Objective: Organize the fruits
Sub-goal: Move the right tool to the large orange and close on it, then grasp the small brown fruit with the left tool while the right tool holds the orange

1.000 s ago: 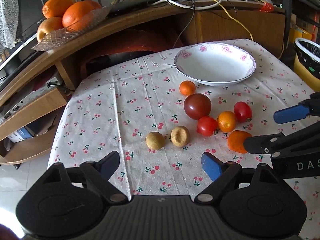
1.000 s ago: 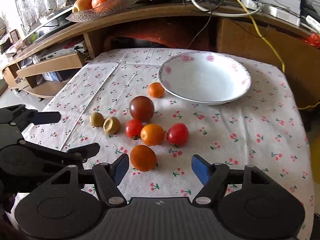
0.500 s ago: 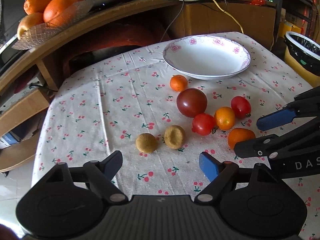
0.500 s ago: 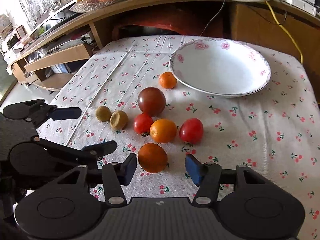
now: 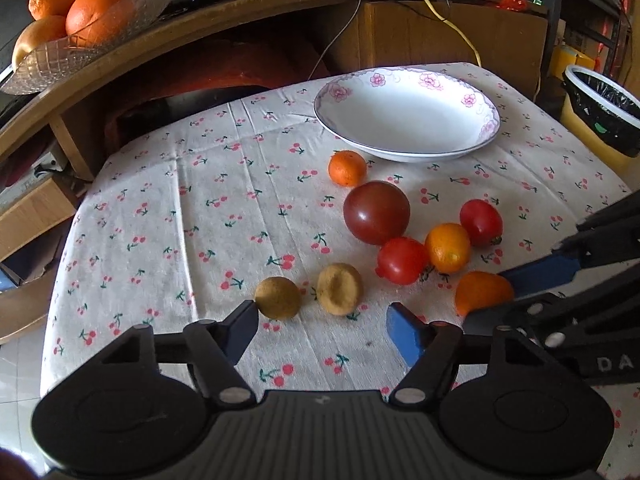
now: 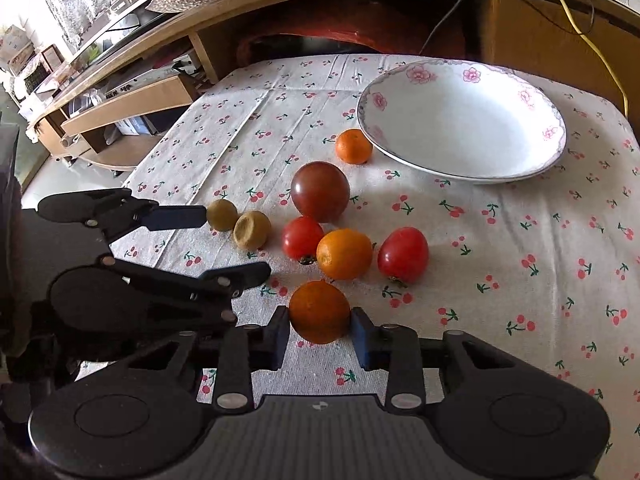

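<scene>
On the cherry-print cloth (image 5: 168, 216) stands an empty white flowered bowl (image 5: 408, 116) (image 6: 460, 120). In front of it lie a small mandarin (image 5: 347, 168), a dark tomato (image 5: 377, 212), two red tomatoes (image 5: 401, 260) (image 5: 481, 222) and an orange fruit (image 5: 447, 247). My right gripper (image 6: 320, 338) is shut on the nearest orange (image 6: 319, 312) (image 5: 482, 292), which rests on the cloth. My left gripper (image 5: 324, 332) (image 6: 236, 242) is open just short of two brown fruits (image 5: 278, 298) (image 5: 340, 288), its left fingertip beside the rounder one.
A glass dish of large oranges (image 5: 80, 40) sits on the curved wooden shelf behind the table. Cables hang over that shelf. A bin with a black liner (image 5: 604, 112) stands off the table's right side. The cloth's left edge drops to the floor.
Both grippers moved forward and lower toward the fruit. The right gripper's fingers narrowed from wide apart until they pressed on the nearest orange. The left stayed open.
</scene>
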The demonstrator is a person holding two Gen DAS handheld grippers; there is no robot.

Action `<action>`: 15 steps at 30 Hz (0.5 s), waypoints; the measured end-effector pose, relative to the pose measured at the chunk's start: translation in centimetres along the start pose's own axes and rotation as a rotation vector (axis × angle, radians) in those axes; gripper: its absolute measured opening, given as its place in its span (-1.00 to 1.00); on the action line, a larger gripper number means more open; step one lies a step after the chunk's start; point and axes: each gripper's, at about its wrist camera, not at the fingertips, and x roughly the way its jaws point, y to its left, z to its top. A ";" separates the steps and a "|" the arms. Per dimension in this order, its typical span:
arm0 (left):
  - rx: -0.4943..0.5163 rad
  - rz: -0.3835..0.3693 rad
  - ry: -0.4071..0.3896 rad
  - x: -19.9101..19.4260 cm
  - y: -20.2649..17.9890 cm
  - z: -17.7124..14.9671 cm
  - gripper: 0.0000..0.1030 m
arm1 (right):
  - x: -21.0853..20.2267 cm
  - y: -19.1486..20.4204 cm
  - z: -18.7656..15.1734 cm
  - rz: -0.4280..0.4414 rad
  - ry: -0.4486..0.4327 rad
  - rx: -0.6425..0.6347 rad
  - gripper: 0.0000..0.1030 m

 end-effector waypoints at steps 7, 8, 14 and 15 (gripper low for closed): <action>-0.028 -0.005 -0.008 0.3 0.5 0.4 0.22 | -0.6 -0.8 -0.1 -0.011 -0.007 0.022 -0.45; -0.028 -0.015 -0.009 0.3 0.4 0.4 0.14 | -0.7 -0.8 -0.1 -0.014 -0.011 0.017 -0.45; -0.033 -0.081 -0.002 0.2 0.2 0.3 -0.17 | -0.7 -0.7 0.0 -0.019 -0.015 0.012 -0.45; -0.036 -0.083 0.000 0.2 0.2 0.4 -0.19 | -0.7 -0.7 0.0 -0.018 -0.013 0.010 -0.45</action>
